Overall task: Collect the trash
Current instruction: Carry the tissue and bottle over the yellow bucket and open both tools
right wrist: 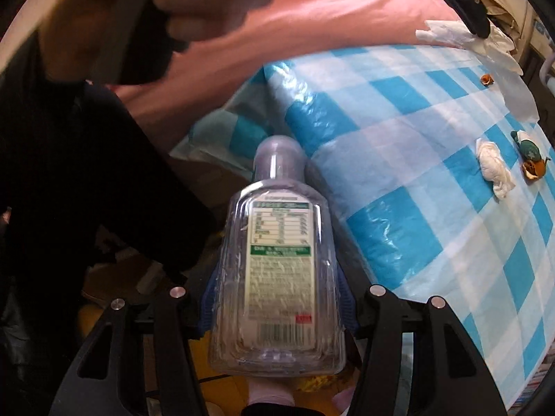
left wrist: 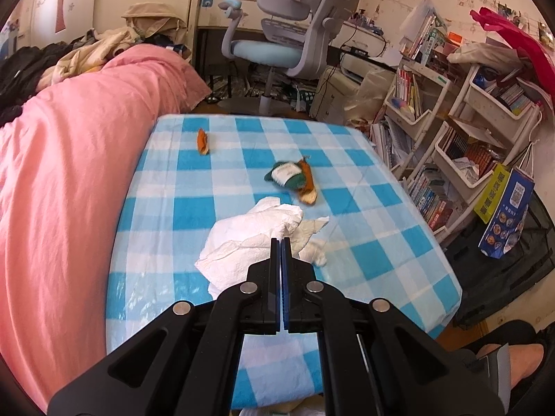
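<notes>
The right gripper (right wrist: 277,298) is clamped on a clear bottle (right wrist: 277,260) — its long axis runs straight up the frame, cap (right wrist: 279,156) away from the fingers, hanging off the table's (right wrist: 399,173) near edge, low centre in that view. The drop, I'd judge, lies below. The left gripper (left wrist: 281,246), fingers together on nothing, hovers just over the tissue (left wrist: 256,235) at frame centre; the wrapper (left wrist: 286,175) and peel (left wrist: 202,141) lie further up the cloth, so the left hand is nearer them.
</notes>
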Available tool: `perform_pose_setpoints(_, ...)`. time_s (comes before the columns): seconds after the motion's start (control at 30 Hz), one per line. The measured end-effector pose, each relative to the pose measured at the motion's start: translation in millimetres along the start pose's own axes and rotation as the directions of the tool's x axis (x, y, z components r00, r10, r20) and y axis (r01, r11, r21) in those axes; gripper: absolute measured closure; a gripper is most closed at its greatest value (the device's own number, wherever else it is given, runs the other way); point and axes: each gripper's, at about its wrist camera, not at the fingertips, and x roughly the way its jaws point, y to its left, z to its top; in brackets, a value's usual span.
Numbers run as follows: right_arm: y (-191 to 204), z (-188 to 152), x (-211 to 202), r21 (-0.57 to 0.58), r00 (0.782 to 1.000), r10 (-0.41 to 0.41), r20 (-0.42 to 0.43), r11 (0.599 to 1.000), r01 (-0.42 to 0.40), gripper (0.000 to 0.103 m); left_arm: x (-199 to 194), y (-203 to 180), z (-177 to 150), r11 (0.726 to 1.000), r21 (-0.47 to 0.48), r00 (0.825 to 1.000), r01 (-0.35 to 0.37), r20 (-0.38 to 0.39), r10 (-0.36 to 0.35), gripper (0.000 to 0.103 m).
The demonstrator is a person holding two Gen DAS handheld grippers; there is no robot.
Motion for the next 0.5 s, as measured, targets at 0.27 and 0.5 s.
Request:
perform_pose_setpoints(0.27, -10.3, -5.4, -27.3, 0.081, 0.993, -0.086, 0.076, 0.994, 0.080, 0.032, -9.4, 1.4, -47.8, 1.000, -0.023, 0.997, -0.013, -0.075, 0.011, 0.102)
perform_pose_setpoints(0.5, -17.7, -31.9, -45.9, 0.184, 0.978, -0.190, 0.085, 0.968, 0.172, 0.026, -20.2, -27.5, -125.0, 1.000, -0.020, 0.979, -0.006, -0.203, 0.002, 0.102)
